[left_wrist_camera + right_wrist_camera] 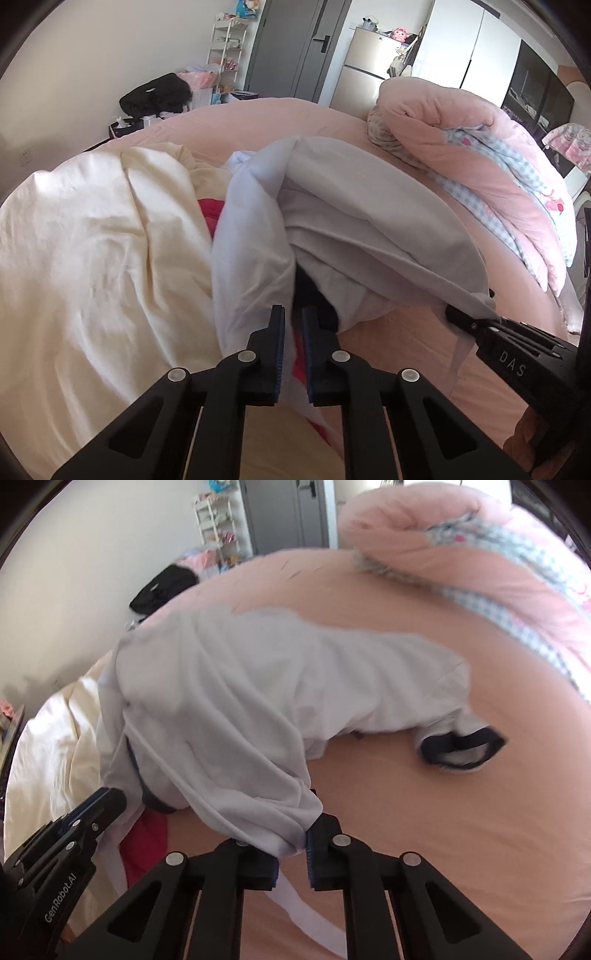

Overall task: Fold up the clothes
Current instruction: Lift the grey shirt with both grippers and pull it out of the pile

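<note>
Both the left hand-held gripper [293,325] and right hand-held gripper [291,843] are pinching the shirt [236,686] above the bed [424,812].

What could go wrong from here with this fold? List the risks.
1. The right gripper pinches only a thin edge of the white garment; it may slip out.
2. The garment's dark-cuffed sleeve lies loose on the pink bed sheet and could get folded in crookedly.
3. The left gripper works beside the cream garment and red cloth; it might snag them.
</note>
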`<state>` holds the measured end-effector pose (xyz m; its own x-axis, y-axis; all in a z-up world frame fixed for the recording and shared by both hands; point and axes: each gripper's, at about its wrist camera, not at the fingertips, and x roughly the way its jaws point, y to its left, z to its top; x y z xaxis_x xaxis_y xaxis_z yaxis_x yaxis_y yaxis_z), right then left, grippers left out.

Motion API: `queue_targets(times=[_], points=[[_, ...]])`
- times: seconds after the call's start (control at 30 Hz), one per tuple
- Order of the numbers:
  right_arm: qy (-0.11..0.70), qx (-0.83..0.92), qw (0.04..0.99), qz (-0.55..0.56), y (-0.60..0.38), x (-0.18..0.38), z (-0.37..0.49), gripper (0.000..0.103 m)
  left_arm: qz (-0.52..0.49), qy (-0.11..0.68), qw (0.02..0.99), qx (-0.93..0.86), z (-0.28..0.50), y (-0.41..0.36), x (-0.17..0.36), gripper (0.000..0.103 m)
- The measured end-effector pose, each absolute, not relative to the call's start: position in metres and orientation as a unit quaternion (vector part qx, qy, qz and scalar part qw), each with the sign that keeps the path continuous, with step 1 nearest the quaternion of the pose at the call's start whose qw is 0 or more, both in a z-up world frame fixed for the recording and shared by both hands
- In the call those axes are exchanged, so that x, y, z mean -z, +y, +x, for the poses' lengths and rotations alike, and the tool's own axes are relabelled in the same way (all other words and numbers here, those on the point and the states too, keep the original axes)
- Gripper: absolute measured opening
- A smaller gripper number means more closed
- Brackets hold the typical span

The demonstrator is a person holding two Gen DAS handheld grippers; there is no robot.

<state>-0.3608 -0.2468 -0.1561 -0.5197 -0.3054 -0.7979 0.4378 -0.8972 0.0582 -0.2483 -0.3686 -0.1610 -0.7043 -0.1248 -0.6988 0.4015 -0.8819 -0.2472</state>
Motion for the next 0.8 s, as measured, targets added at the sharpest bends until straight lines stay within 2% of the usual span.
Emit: queue_targets(times=[0.23, 0.33, 0.4, 0.43, 0.47, 0.53, 0.8], points=[[0.046, 0.911, 0.147, 0.383, -0.174, 0.1, -0.343, 0.006, 0.337, 0.157, 0.043, 0.927, -0.231, -0.318, 0.139, 0.008], [0.031, 0.921, 0.122, 0.368, -0.132, 0.076, -0.33, 0.006, 0.356, 0.196, -0.015, 0.914, -0.228, -0.302, 0.143, 0.008], [0.029, 0.925, 0.109, 0.364, -0.102, 0.065, -0.313, 0.006, 0.372, 0.168, -0.009, 0.913, -0.227, -0.285, 0.142, 0.016], [0.029, 0.926, 0.103, 0.362, -0.086, 0.059, -0.303, 0.006, 0.379, 0.142, -0.004, 0.915, -0.226, -0.275, 0.141, 0.028], [0.029, 0.928, 0.097, 0.36, -0.071, 0.054, -0.294, 0.006, 0.38, 0.119, -0.009, 0.917, -0.222, -0.263, 0.141, 0.036], [0.029, 0.93, 0.084, 0.356, -0.041, 0.043, -0.275, 0.006, 0.379, 0.108, -0.027, 0.919, -0.214, -0.244, 0.14, 0.037], [0.016, 0.936, 0.016, 0.352, 0.091, 0.017, -0.2, 0.006, 0.459, 0.164, -0.064, 0.871, -0.185, -0.172, 0.162, 0.037]])
